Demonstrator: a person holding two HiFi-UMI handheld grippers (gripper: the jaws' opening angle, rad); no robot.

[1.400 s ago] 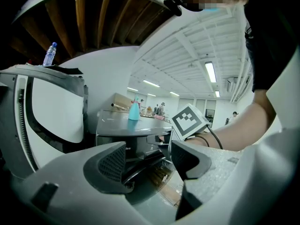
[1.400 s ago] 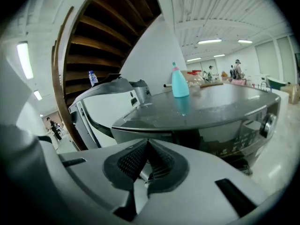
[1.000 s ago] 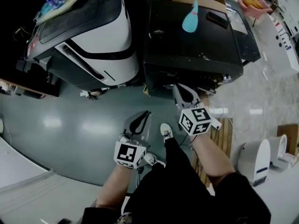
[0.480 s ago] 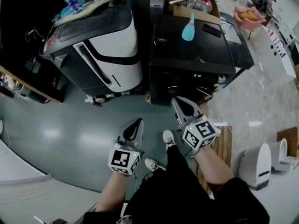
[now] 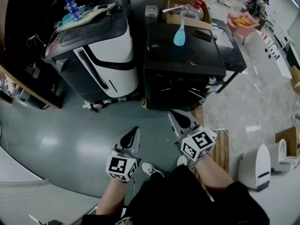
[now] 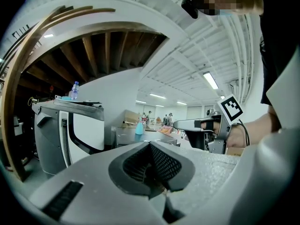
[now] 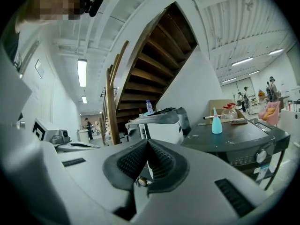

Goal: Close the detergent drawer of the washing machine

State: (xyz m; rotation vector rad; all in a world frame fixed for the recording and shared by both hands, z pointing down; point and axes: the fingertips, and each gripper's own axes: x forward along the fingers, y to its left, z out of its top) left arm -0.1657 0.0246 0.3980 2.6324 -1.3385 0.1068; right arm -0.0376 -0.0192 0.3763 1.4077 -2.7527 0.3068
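Note:
The black washing machine (image 5: pixel 187 55) stands at the top centre of the head view, with a teal bottle (image 5: pixel 179 34) on its lid. Its dark front (image 5: pixel 178 86) is in shadow, and I cannot make out the detergent drawer there. My right gripper (image 5: pixel 180 121) hangs over the floor a short way in front of that panel, shut and empty. Further left and nearer to me, my left gripper (image 5: pixel 131 137) is also shut with nothing in it. In the right gripper view the closed jaws (image 7: pixel 147 142) point level past the machine (image 7: pixel 234 139). The left gripper view shows its closed tips (image 6: pixel 150 144).
A white and black machine (image 5: pixel 101 55) stands left of the washer, with a water bottle (image 5: pixel 71 8) on top. A cardboard box (image 5: pixel 185 3) sits behind. Wooden slats (image 5: pixel 220 146) and a white appliance (image 5: pixel 255 165) lie to the right. My shoes (image 5: pixel 150 168) are below the grippers.
Both grippers have drawn back from the washer's front toward me. The right one was at the front panel and now hangs apart from it.

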